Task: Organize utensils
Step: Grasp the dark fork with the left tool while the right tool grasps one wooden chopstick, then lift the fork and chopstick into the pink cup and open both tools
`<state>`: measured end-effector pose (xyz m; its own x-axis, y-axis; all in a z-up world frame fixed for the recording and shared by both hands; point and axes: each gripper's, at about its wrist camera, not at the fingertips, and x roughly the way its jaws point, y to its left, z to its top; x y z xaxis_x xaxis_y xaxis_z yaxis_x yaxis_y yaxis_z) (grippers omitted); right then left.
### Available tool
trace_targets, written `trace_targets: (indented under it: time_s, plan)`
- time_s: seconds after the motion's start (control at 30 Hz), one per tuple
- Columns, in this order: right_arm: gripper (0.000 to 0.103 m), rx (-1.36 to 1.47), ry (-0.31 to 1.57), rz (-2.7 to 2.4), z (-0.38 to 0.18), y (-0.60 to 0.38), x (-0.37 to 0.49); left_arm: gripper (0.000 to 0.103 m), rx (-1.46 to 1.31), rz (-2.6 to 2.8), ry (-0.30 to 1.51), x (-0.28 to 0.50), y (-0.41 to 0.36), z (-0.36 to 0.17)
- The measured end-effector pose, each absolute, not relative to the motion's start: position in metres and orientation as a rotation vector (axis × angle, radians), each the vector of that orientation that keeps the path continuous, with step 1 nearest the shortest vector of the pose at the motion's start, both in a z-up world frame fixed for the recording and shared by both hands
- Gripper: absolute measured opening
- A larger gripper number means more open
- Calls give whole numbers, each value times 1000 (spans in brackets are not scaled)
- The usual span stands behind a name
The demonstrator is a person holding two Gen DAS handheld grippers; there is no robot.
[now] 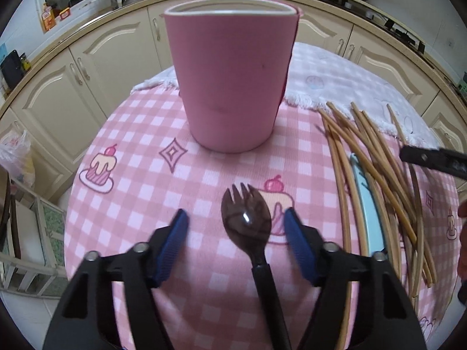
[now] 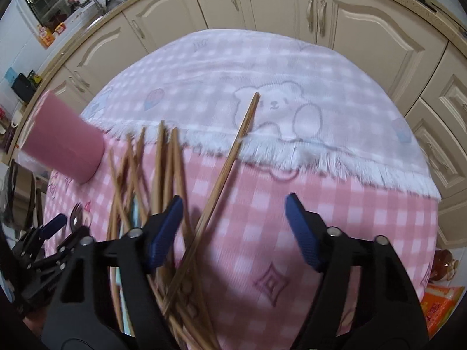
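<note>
Utensils lie spread over my pink checked tablecloth [image 1: 131, 175]. From my left wrist view, the dark spork [image 1: 248, 221] lies between the blue pads of my left tongs [image 1: 236, 218], head toward twelve o'clock and handle running back toward six; the jaws stand wide apart and neither pad touches it, so they hold nothing. At twelve o'clock the pink cup [image 1: 230, 81] stands upright on the cloth, well beyond the spork. At three o'clock a loose heap of bamboo chopsticks [image 1: 376, 175] lies over a pale blue utensil [image 1: 363, 204]. From my right wrist view, my right tongs [image 2: 233, 201] are spread wide and empty above the cloth. One chopstick [image 2: 230, 160] slants up toward twelve o'clock between the pads, touching neither, while the others fan out at ten o'clock, just behind the left pad. The cup sits at nine o'clock, and the left tongs and spork show at eight.
</note>
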<state>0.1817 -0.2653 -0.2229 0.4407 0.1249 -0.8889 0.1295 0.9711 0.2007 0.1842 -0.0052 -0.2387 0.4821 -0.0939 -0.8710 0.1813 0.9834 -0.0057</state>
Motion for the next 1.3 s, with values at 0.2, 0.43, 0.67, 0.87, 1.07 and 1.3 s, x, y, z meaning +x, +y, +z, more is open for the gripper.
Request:
trace_targets:
  time_s: [0.2, 0.43, 0.67, 0.87, 1.07, 1.3]
  plan:
    - [6, 234, 1139, 68, -223, -263, 189, 34, 71, -222, 1050, 194, 9, -235]
    - [6, 348, 1059, 127, -208, -274, 168, 33, 49, -297, 998, 170, 7, -229]
    - [6, 422, 929, 207, -176, -281, 145, 33, -44, -396, 839, 149, 7, -193]
    - [6, 429, 794, 272, -139, -273, 136, 33, -96, -482, 687, 136, 4, -159]
    - [6, 413, 681, 350, -97, -253, 138, 33, -106, -497, 558, 133, 7, -119]
    - [6, 349, 554, 424, -43, -217, 156, 33, -62, -394, 387, 158, 19, -62]
